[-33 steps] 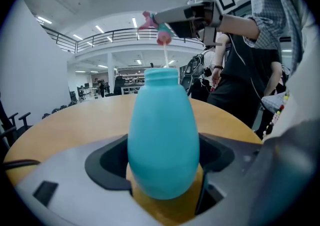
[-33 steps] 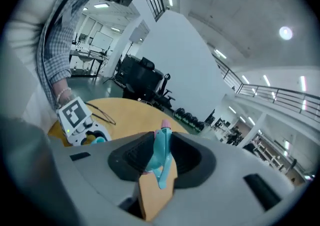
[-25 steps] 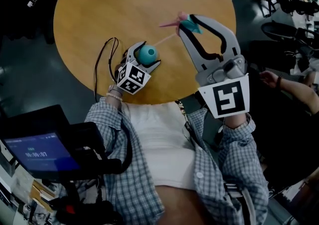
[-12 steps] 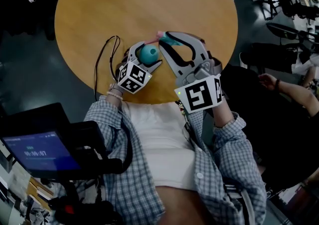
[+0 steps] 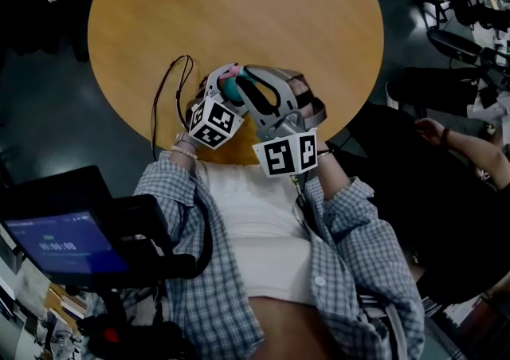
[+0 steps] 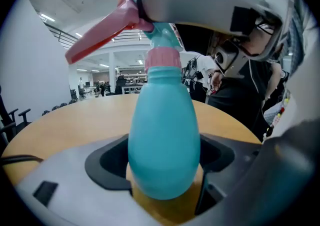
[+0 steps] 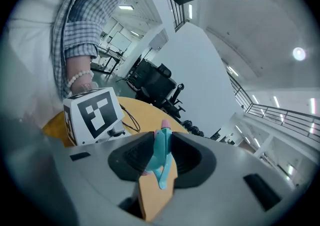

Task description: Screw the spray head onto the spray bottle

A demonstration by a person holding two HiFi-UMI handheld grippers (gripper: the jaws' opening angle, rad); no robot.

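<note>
Two grippers meet over the round table's point(image 5: 159, 24) near edge in head view, my left gripper point(image 5: 226, 86) beside my right gripper point(image 5: 244, 78). Left gripper view: jaws pinch the teal spray bottle point(image 6: 165, 140), upright. The pink-and-teal spray head point(image 6: 127, 17) sits on its neck, with a right jaw across it. Right gripper view: jaws clamped on the spray head, the left one's marker cube point(image 7: 92, 112) at left.

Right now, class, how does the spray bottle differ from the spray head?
The spray bottle is plain teal and egg-shaped; the spray head is pink and teal with a long lever. The left gripper clamps the bottle, the right gripper the head. Both are partly teal.
</note>
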